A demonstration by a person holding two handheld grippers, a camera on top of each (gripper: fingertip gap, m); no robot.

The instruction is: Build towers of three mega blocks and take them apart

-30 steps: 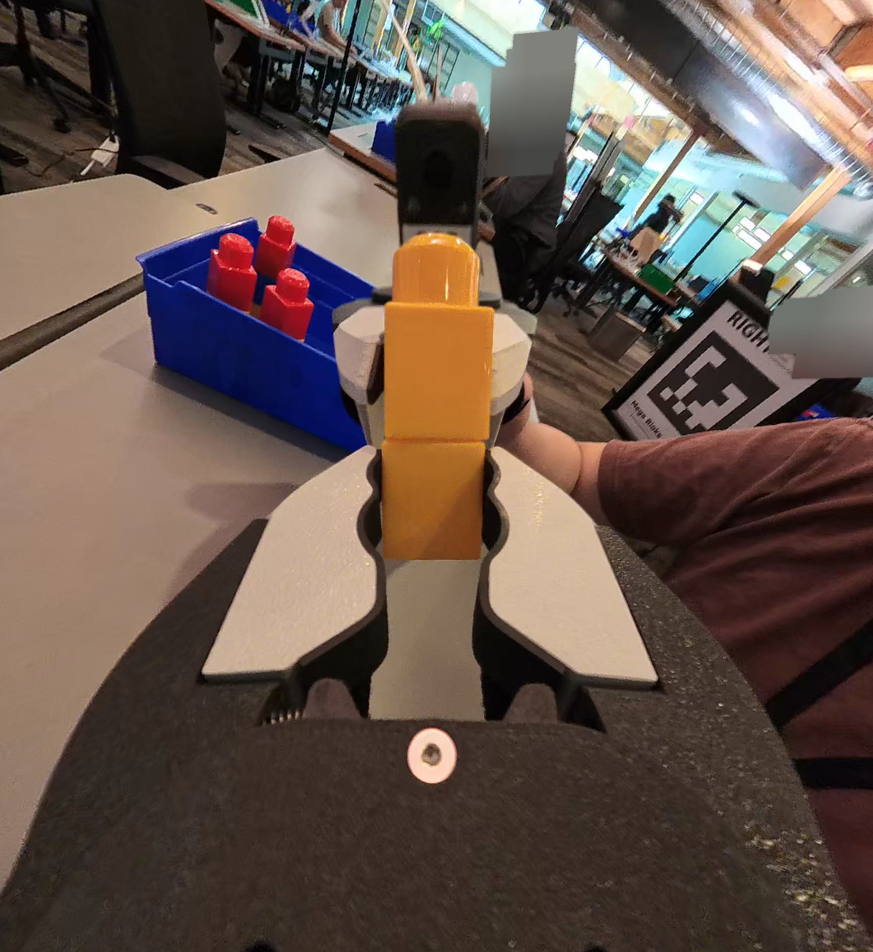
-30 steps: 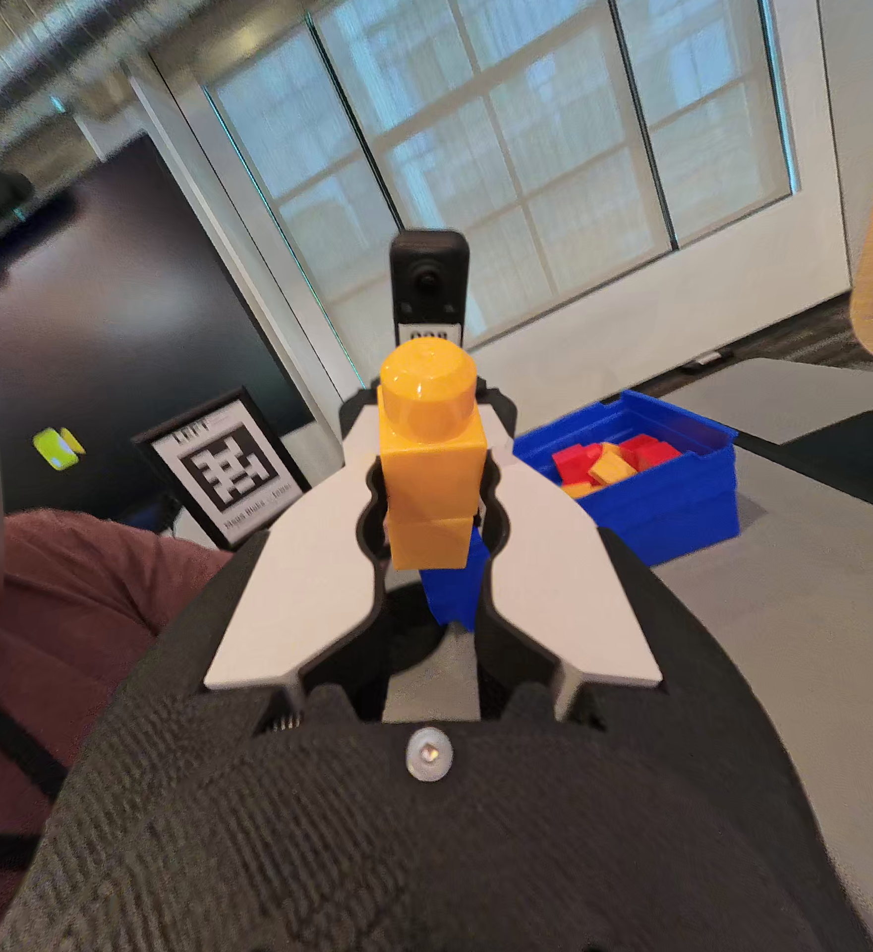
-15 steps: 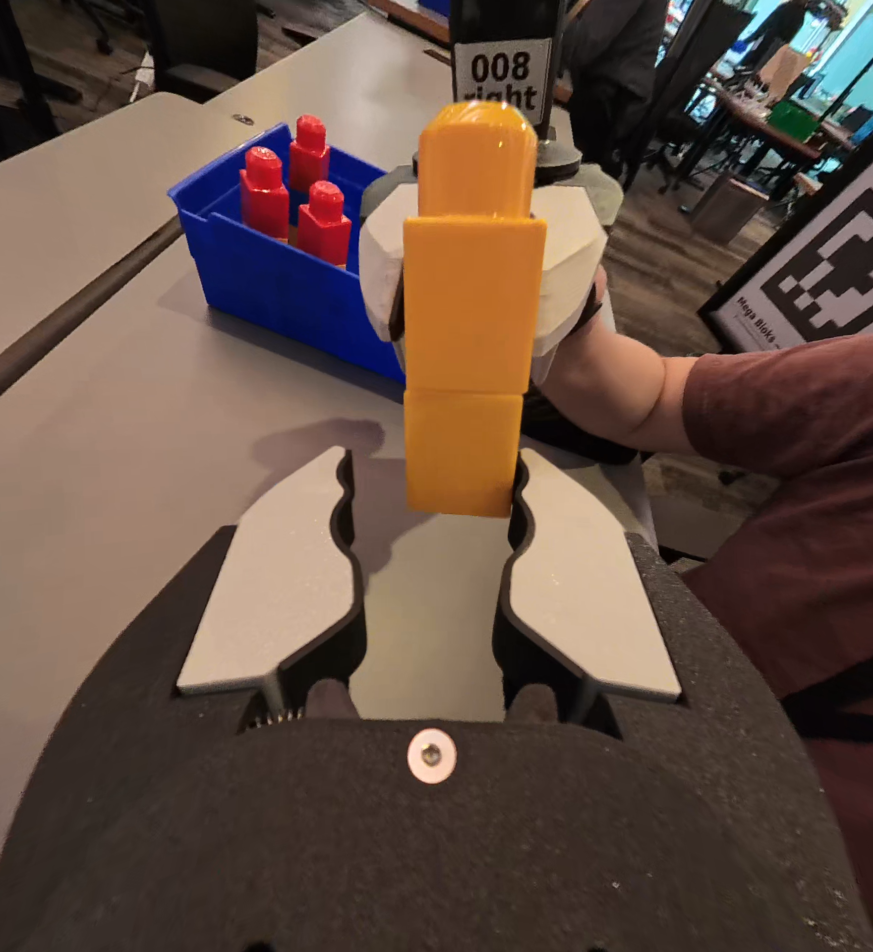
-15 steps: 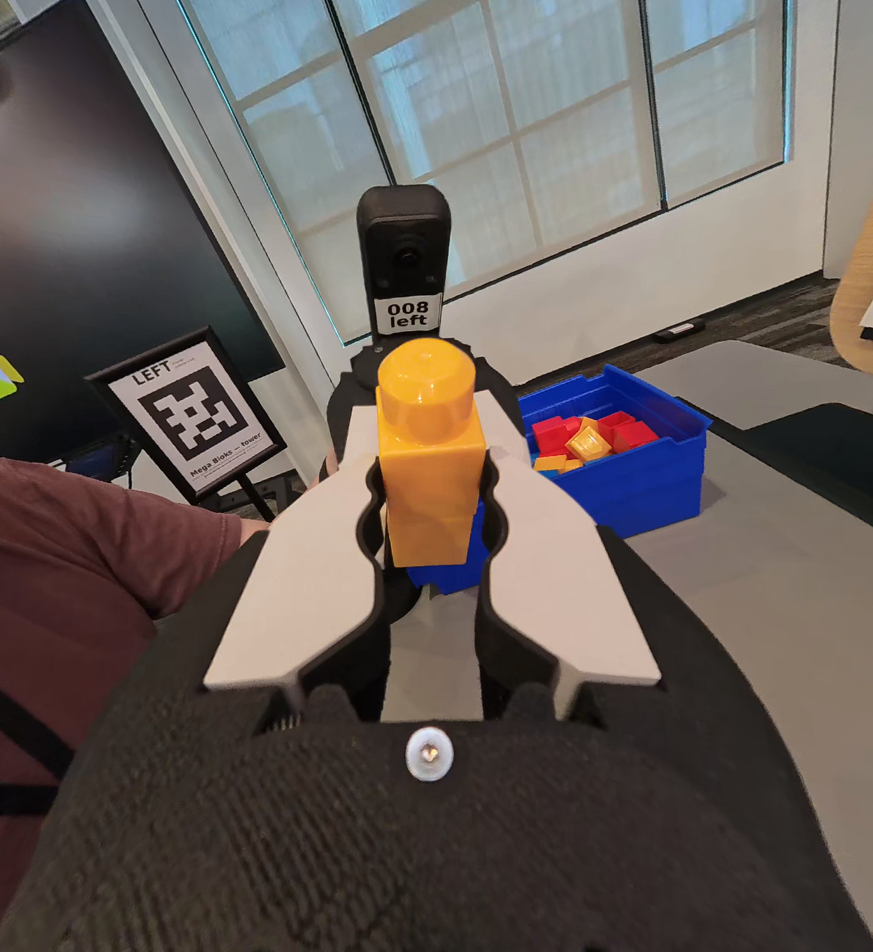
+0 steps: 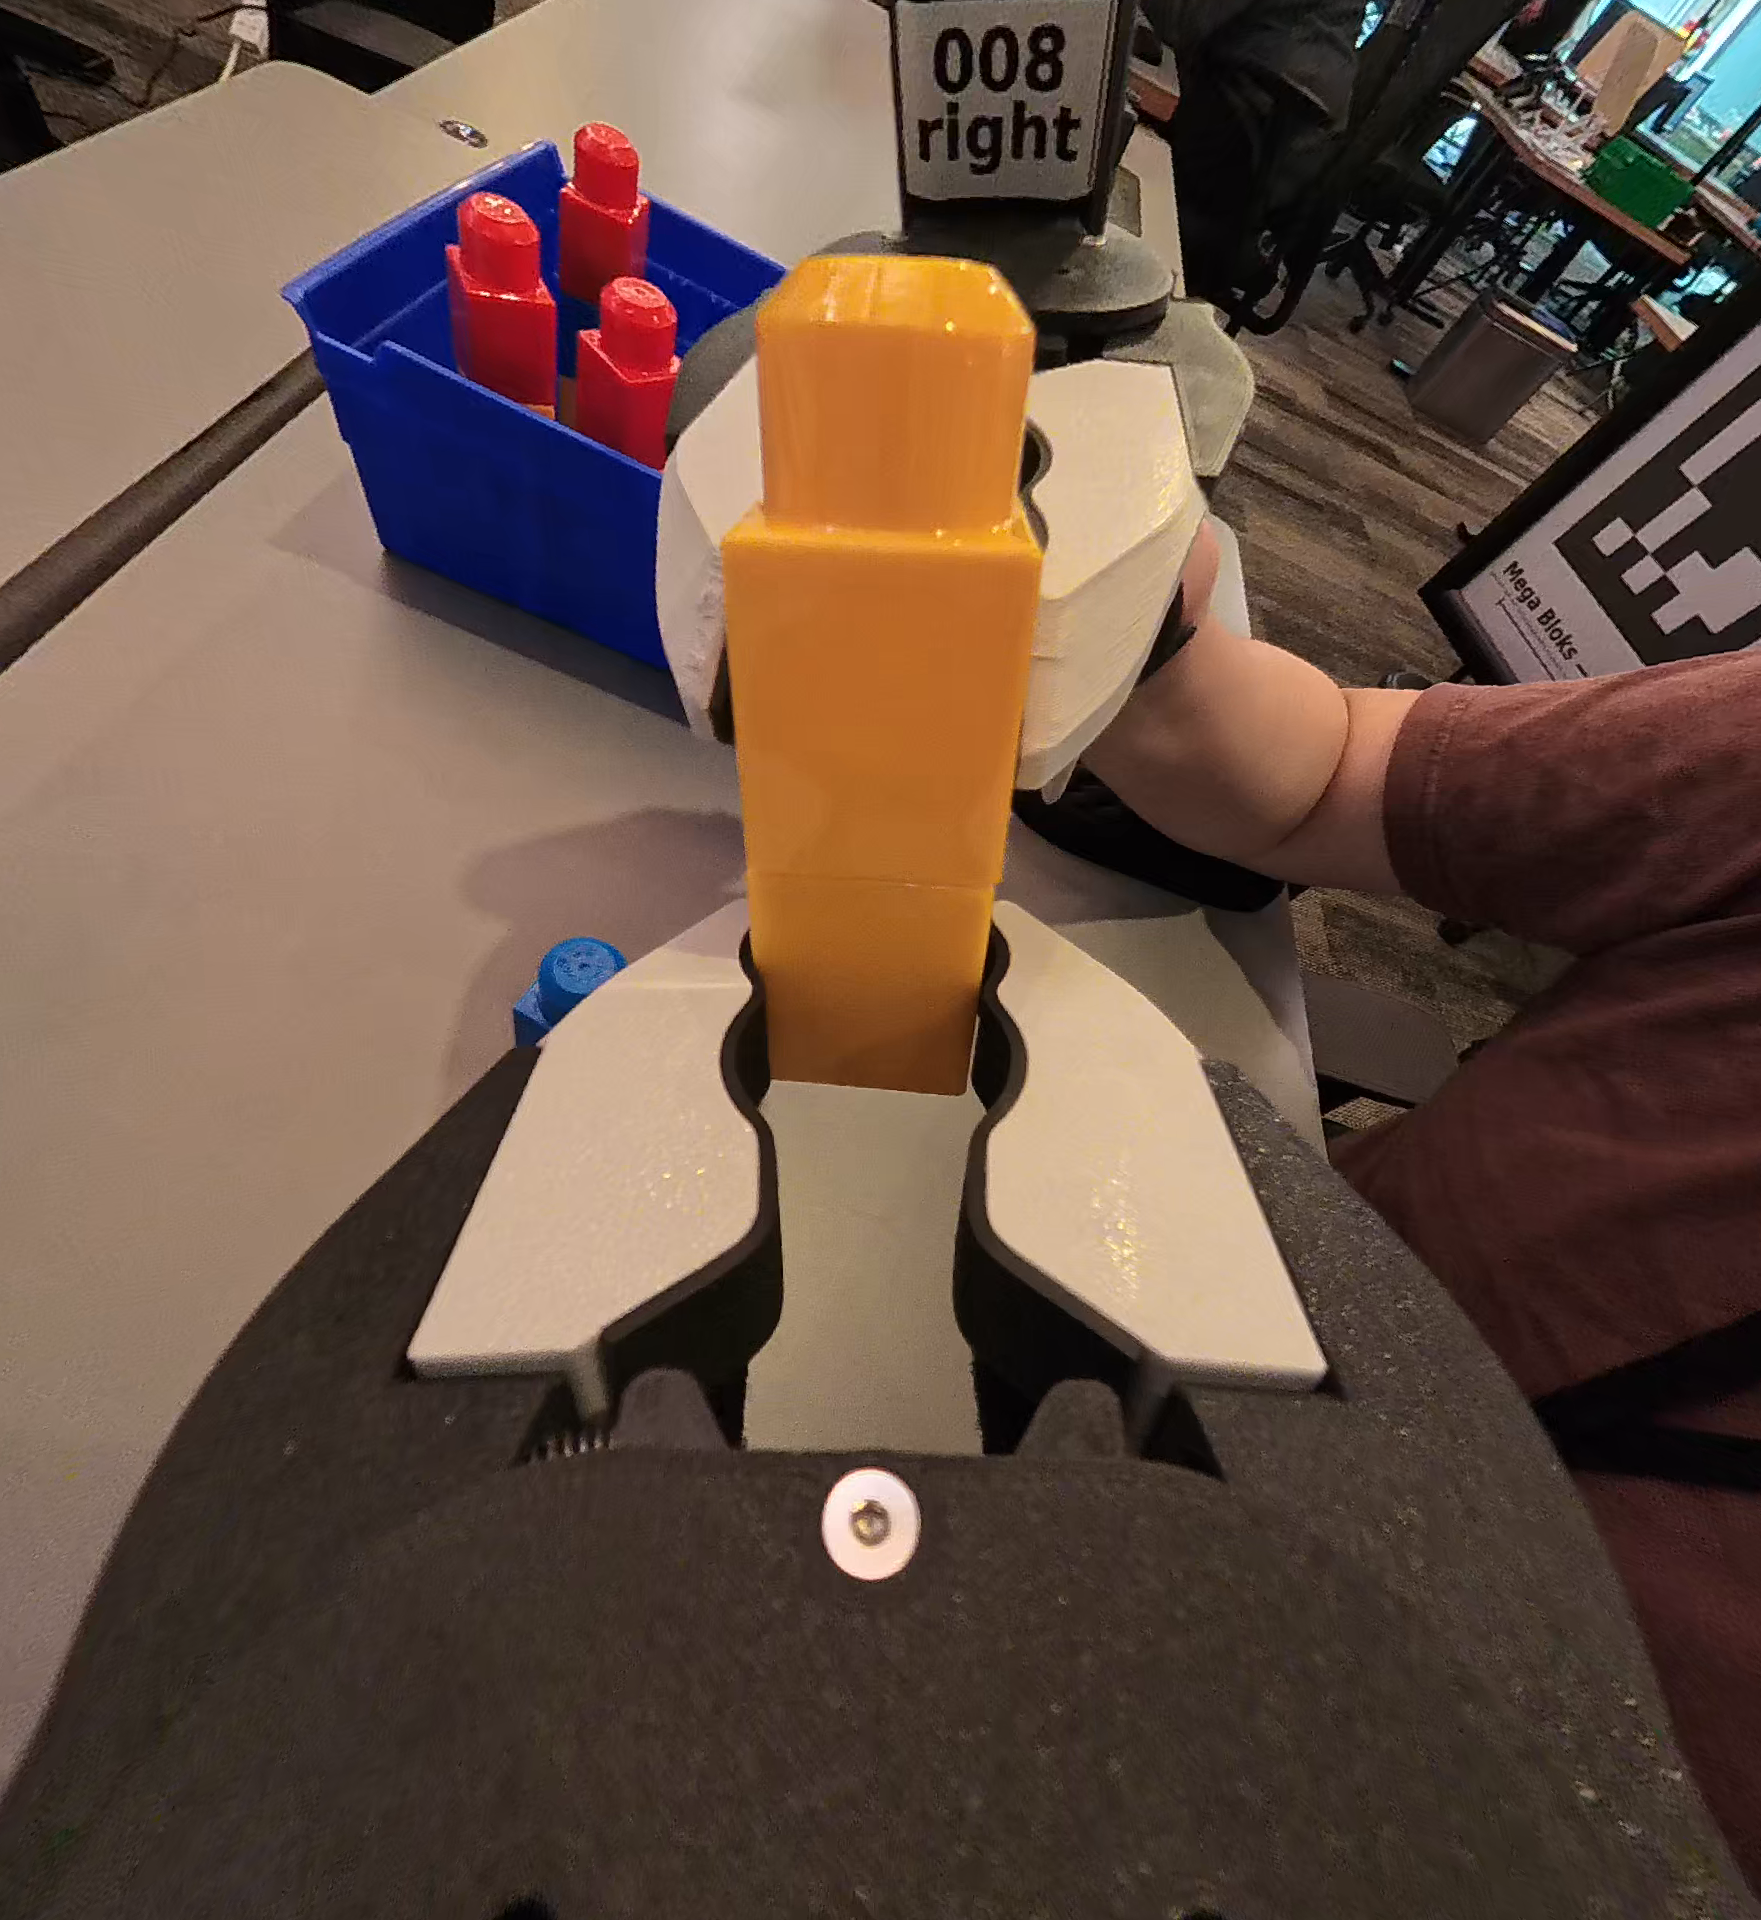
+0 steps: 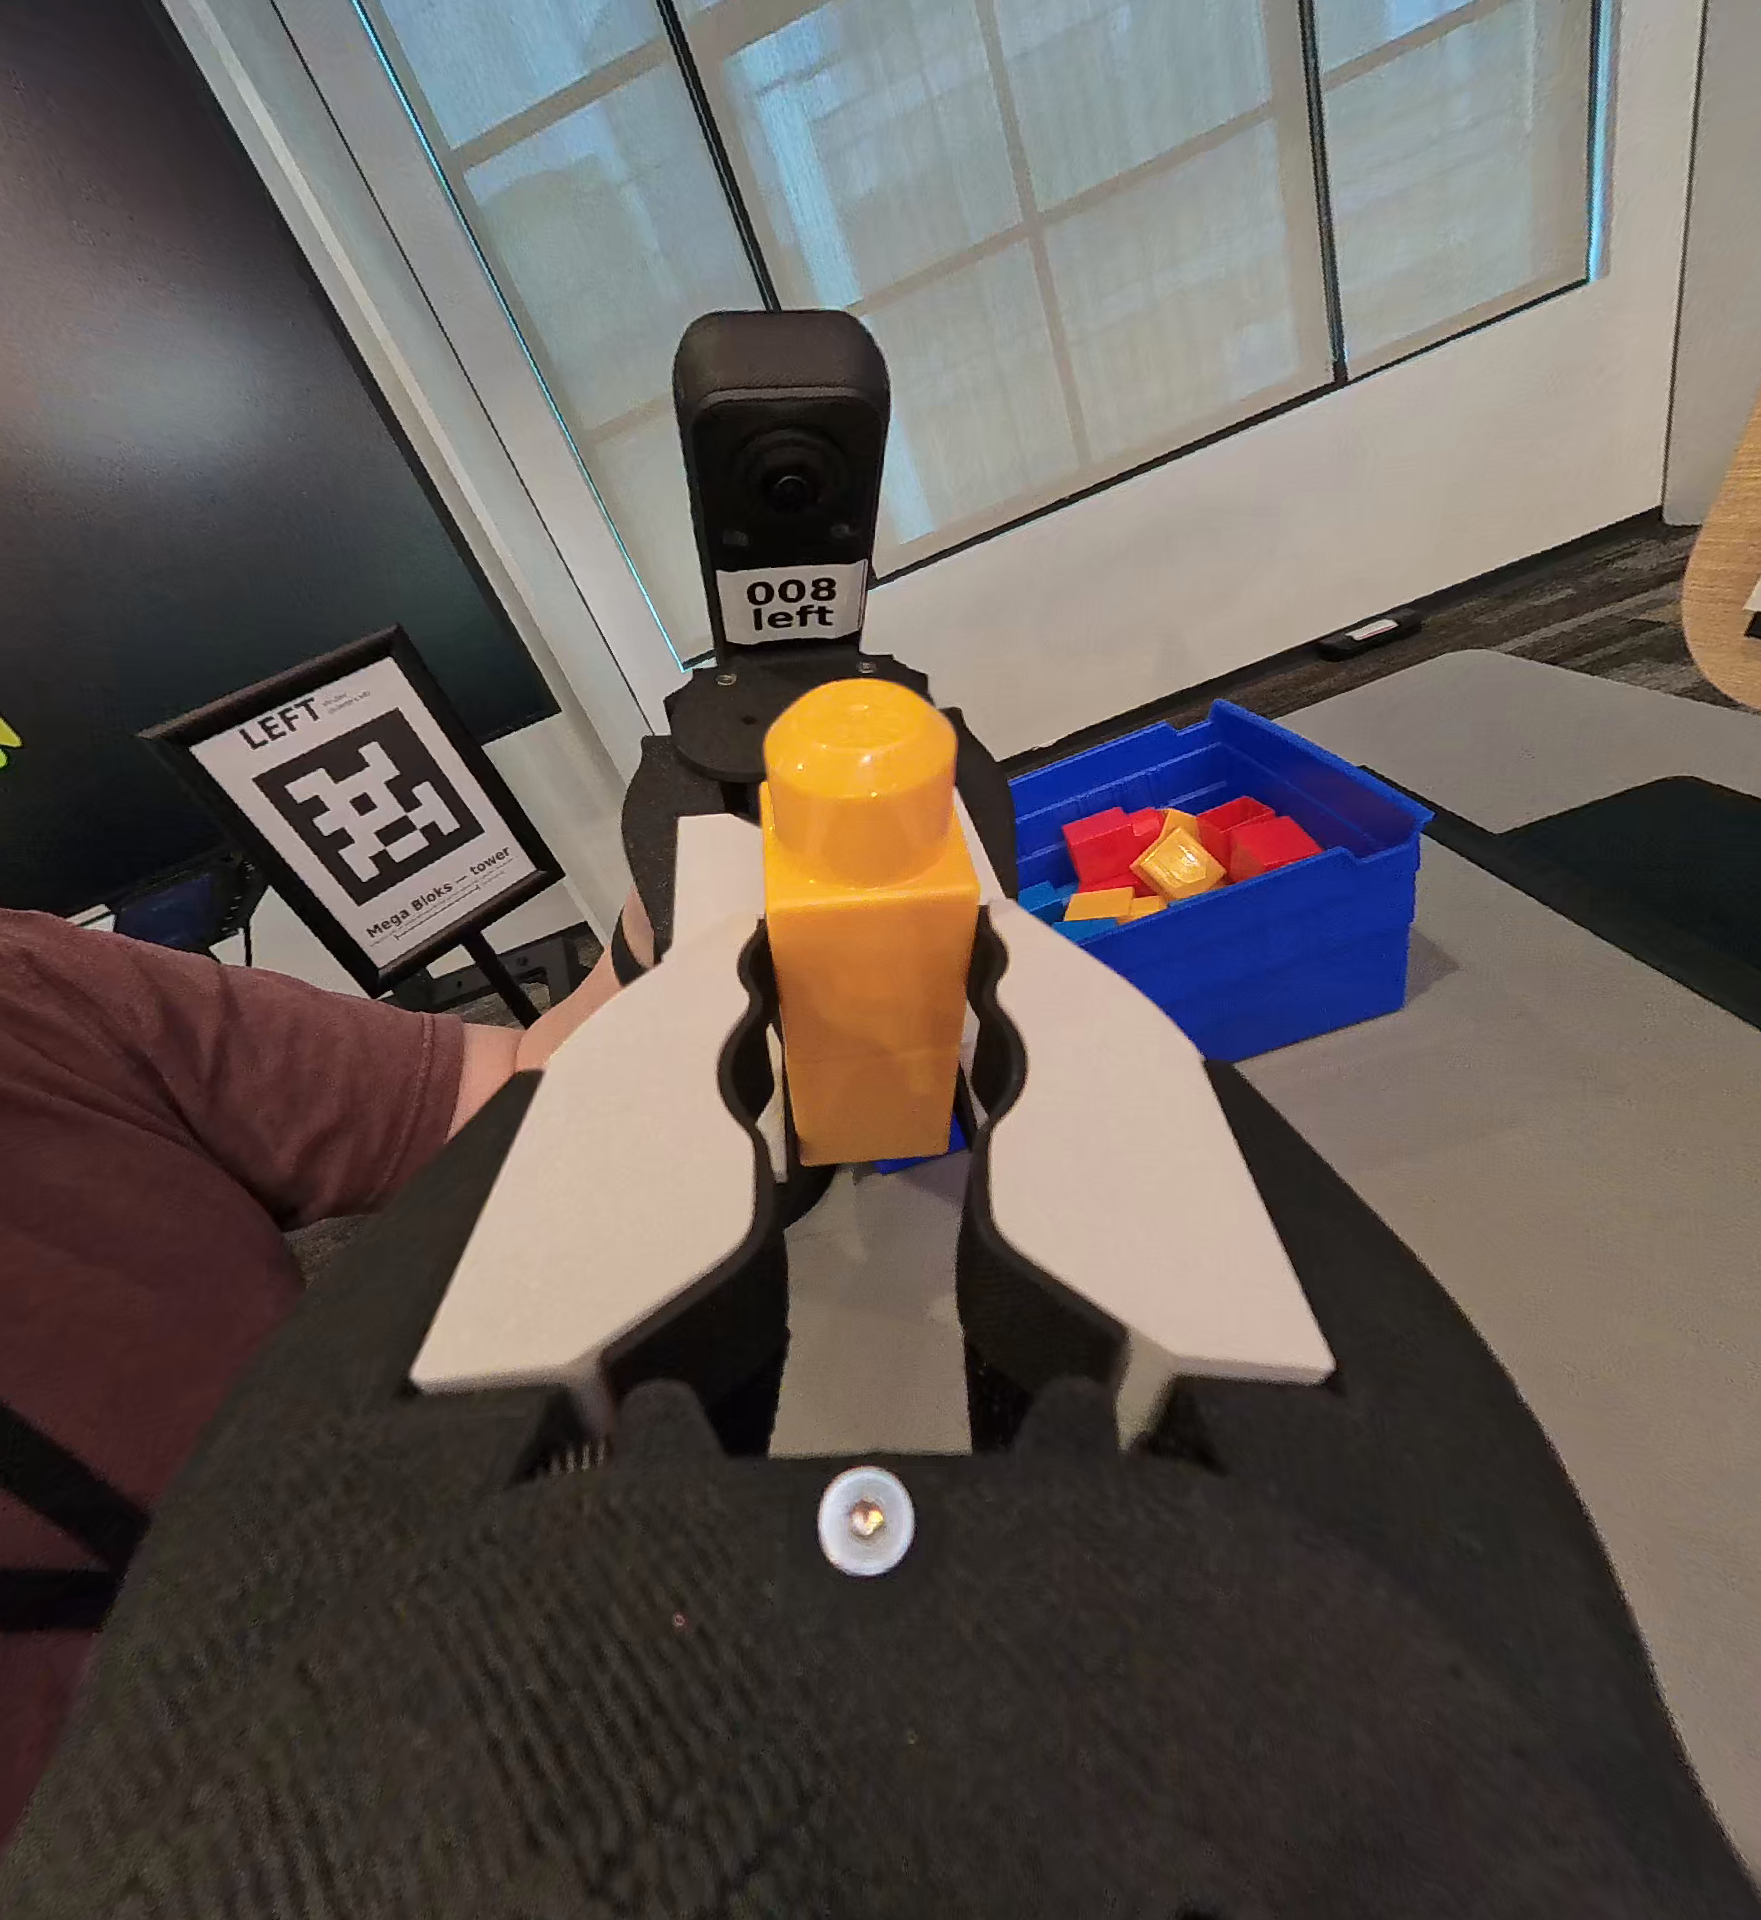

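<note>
The left hand-held gripper [image 5: 871, 997] clamps the lower orange block [image 5: 871, 987], the right hand-held gripper [image 6: 871, 1029] clamps the upper orange block [image 5: 881, 707], above the bench [image 5: 180, 831]; likely taking apart: next, pull them straight apart

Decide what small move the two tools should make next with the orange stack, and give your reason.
Probably pull the tools apart along the stack. The left tool pinches the lower orange block and the right tool pinches the upper orange block; the seam between the blocks lies between the two grips, so separating looks likely.
</note>
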